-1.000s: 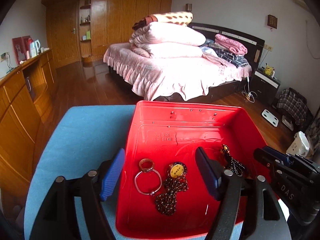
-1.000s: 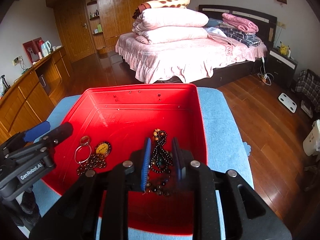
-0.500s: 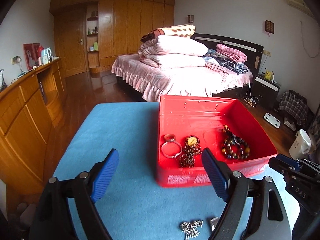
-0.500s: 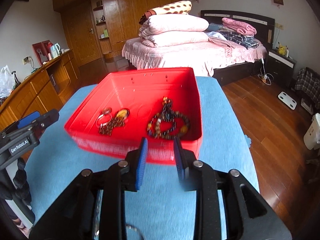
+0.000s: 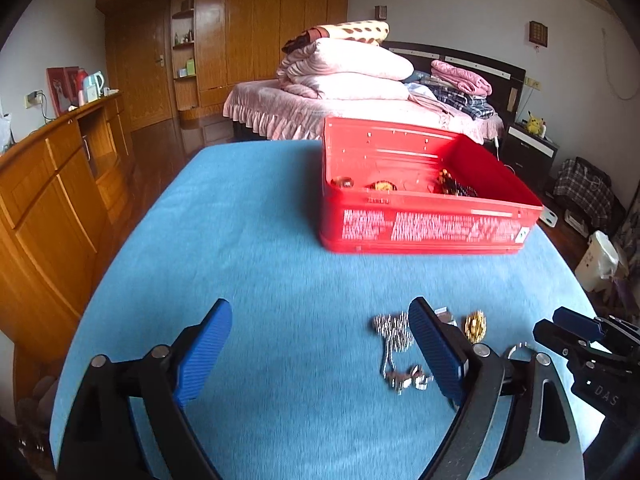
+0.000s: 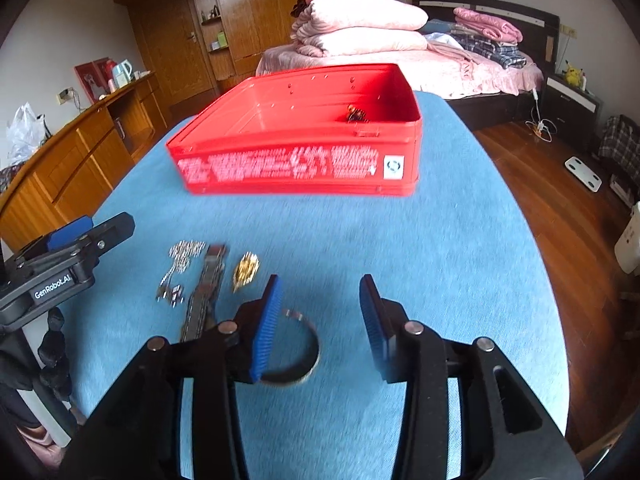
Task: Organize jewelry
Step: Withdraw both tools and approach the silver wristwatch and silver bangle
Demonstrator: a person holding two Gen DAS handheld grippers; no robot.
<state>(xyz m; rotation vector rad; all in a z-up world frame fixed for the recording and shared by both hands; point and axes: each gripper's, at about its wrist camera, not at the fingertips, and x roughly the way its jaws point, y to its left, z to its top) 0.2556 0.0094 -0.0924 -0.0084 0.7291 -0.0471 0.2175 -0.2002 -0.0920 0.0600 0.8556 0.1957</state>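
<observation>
On the blue table cover (image 6: 400,248) a red box (image 6: 304,168) stands at the far side with beads already in it, while near the front lie a metal bangle (image 6: 298,354), a watch strap (image 6: 206,292), a silver chain (image 5: 394,334) and a small gold brooch (image 6: 245,270). Both tools are empty: the left gripper (image 5: 320,350) gapes wide beside the chain, and the right gripper (image 6: 316,320) is opening over the bangle. That bangle looks stiff, light and slippery, best pinched across its band, whereas the limp chain should be gathered at its bunched middle.
</observation>
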